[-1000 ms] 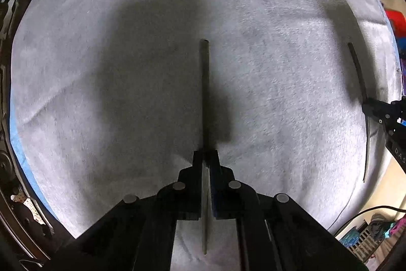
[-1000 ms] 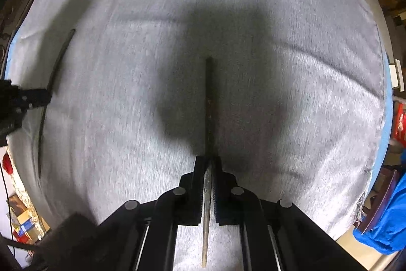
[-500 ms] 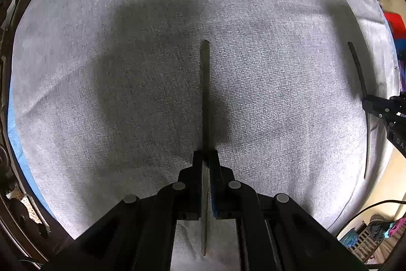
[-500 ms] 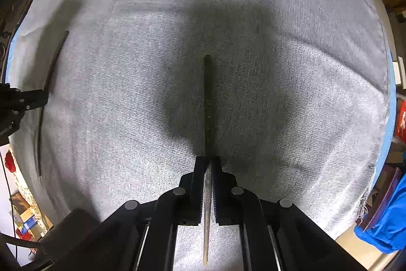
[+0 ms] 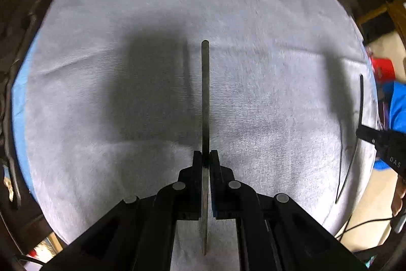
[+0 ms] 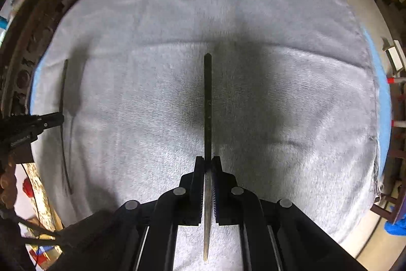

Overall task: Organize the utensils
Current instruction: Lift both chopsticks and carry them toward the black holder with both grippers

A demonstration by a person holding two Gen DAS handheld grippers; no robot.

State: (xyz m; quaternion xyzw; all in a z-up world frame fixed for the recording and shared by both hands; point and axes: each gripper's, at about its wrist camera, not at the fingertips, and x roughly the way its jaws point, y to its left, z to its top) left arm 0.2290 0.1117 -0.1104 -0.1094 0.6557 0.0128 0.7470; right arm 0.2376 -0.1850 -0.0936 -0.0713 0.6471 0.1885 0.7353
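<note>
Above a grey towel (image 5: 253, 17), the left gripper (image 5: 206, 156) pinches one thin flat utensil (image 5: 205, 93) edge-on; the right gripper (image 6: 208, 161), lettered "DAS", pinches another utensil (image 6: 207, 106) to its right.

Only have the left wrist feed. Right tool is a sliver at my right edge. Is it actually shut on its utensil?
Observer: Yes. In the right wrist view the right tool is shut on a thin dark utensil, seen edge-on.
Operator: How does it sit in the grip?
Observer: Straight along the fingers, sticking out forward past them and back toward the camera.
Operator: What's under it?
Observer: A grey cloth, with a blue layer showing at its right edge.
</note>
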